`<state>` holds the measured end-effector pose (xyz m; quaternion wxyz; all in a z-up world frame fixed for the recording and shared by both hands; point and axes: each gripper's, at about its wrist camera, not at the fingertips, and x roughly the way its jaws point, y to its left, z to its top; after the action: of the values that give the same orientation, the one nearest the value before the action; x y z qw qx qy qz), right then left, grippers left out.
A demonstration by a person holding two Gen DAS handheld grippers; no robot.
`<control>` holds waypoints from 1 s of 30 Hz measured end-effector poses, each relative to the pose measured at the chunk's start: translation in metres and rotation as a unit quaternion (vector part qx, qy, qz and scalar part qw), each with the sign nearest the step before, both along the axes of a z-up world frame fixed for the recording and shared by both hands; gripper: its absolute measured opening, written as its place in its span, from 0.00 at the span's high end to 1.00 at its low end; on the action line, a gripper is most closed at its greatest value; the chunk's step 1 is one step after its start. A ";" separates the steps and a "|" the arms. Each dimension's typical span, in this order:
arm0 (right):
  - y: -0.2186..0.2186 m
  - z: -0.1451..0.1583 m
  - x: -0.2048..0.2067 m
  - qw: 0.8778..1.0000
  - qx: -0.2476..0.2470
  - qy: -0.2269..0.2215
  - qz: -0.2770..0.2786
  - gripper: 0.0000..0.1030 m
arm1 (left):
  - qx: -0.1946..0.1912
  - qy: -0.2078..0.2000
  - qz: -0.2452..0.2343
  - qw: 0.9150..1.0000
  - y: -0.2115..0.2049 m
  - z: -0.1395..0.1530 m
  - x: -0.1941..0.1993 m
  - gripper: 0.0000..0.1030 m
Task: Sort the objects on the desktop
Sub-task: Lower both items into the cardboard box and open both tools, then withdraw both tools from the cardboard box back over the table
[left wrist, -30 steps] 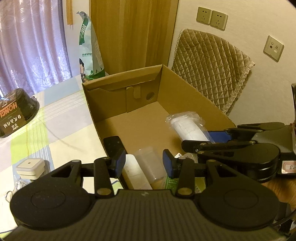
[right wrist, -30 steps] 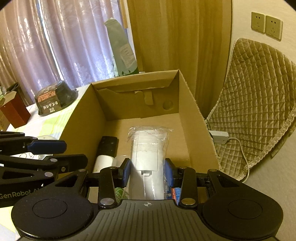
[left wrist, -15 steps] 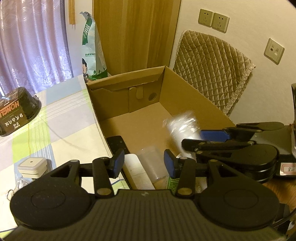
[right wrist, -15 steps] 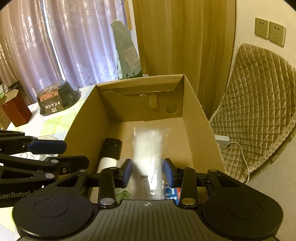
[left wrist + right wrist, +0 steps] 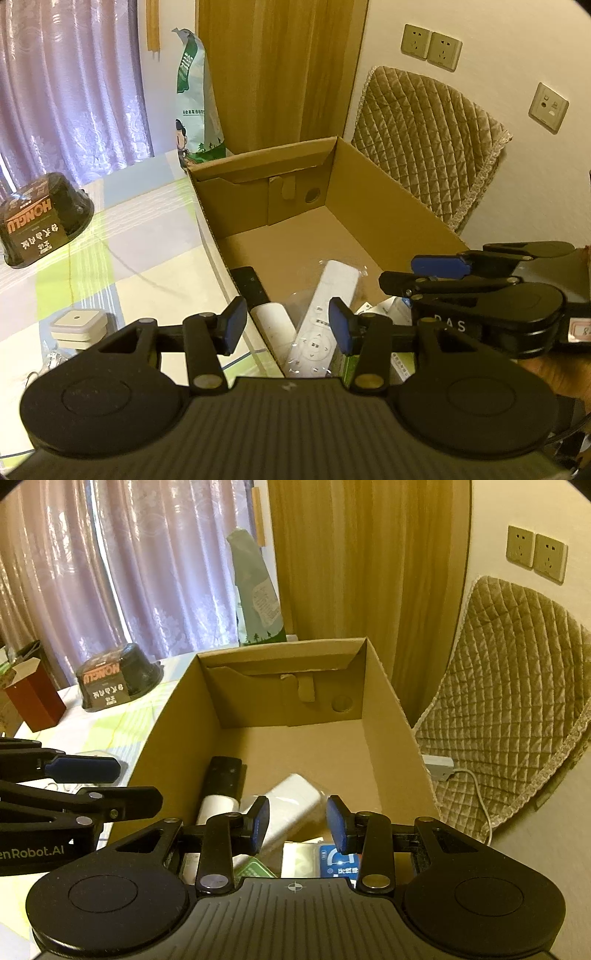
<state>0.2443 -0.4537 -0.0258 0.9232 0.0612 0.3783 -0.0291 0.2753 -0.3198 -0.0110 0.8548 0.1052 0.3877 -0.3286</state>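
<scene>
A white remote in clear plastic wrap (image 5: 325, 310) (image 5: 291, 805) lies slanted on the floor of the open cardboard box (image 5: 391, 206) (image 5: 384, 701). Beside it rest a black remote (image 5: 251, 284) (image 5: 223, 779) and a white cylinder (image 5: 273, 325) (image 5: 216, 806). Small packets (image 5: 321, 860) sit at the box's near end. My right gripper (image 5: 297, 823) hovers open above the box, holding nothing; it also shows from the side (image 5: 439, 273) in the left wrist view. My left gripper (image 5: 286, 325) is open over the box's left wall.
A black bowl-shaped container (image 5: 40, 218) (image 5: 114, 679) and a small white square box (image 5: 79, 328) sit on the checked tablecloth left of the box. A red-brown carton (image 5: 33, 698) stands far left. A green-white bag (image 5: 195, 99) leans behind the box. A quilted chair (image 5: 517, 686) stands right.
The right gripper has opened and let go of the wrapped white remote, which dropped into the box and now lies slanted there. Both grippers have risen slightly.
</scene>
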 end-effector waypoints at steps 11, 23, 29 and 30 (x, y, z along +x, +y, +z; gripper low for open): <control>0.013 0.019 -0.009 1.000 -0.003 -0.011 0.001 0.63 | -0.004 -0.006 0.008 1.000 0.019 0.017 -0.010 0.57; 0.050 0.044 -0.030 0.999 0.003 -0.035 0.021 0.63 | -0.012 -0.012 0.042 0.999 0.083 0.031 -0.039 0.50; 0.083 0.050 -0.041 0.998 0.009 -0.041 0.053 0.63 | 0.004 0.002 0.086 0.996 0.151 0.014 -0.063 0.50; 0.090 0.051 -0.043 0.997 0.010 -0.042 0.060 0.63 | 0.008 0.004 0.094 0.996 0.164 0.011 -0.067 0.49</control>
<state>0.2016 -0.3633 0.0254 0.9378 0.0488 0.3423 0.0322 0.2085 -0.1559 0.0001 0.8793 0.0737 0.4023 -0.2440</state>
